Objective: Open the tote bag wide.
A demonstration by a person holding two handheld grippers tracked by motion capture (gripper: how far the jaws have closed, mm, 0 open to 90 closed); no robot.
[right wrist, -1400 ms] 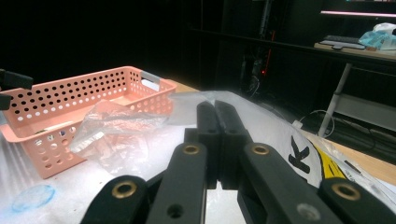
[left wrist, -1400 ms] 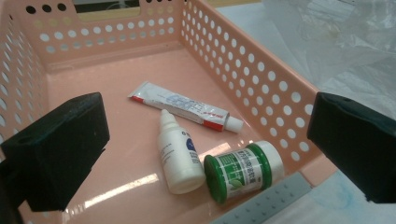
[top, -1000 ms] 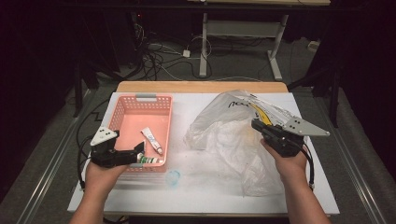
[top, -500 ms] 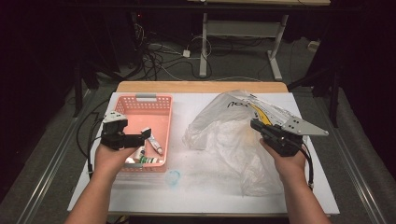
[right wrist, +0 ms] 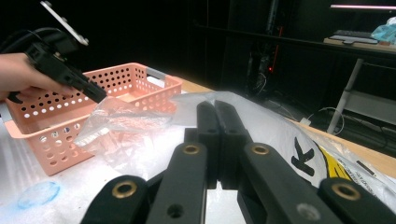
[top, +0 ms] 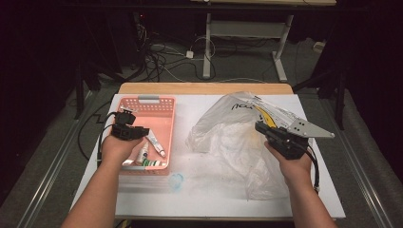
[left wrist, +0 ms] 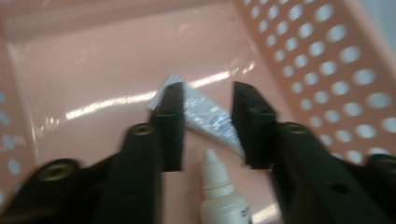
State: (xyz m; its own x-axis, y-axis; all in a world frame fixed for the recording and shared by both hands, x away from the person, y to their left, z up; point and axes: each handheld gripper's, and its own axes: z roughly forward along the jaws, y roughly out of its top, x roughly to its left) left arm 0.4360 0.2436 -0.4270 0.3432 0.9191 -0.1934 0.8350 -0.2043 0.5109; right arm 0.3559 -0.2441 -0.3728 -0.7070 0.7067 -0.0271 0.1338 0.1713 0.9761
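Two claws work this tabletop (top: 199,190), and the pink perforated basket (top: 161,102) is the landmark. From the high view, the left claw (top: 135,134) dips over the basket's near-left part, where a crimped tube (top: 155,143) and small bottles lie on the floor; the right claw (top: 263,129) sits well to the basket's right, clenched on the crinkled clear plastic bag (top: 228,142).

Left gripper view: the left claw (left wrist: 208,116) has just been closing, yet its pads do not press on anything; the silvery foil tube (left wrist: 205,119) lies between and beyond them on the basket's glossy floor, its long axis slanting across the gap. A white dropper bottle (left wrist: 219,186) with a conical tip lies nearer, pointing up between the jaws.

Right gripper view: the right claw (right wrist: 215,112) stands shut with a film of the bag (right wrist: 140,126) pinched, right of the basket (right wrist: 60,130). The left claw is far nearer the tube.
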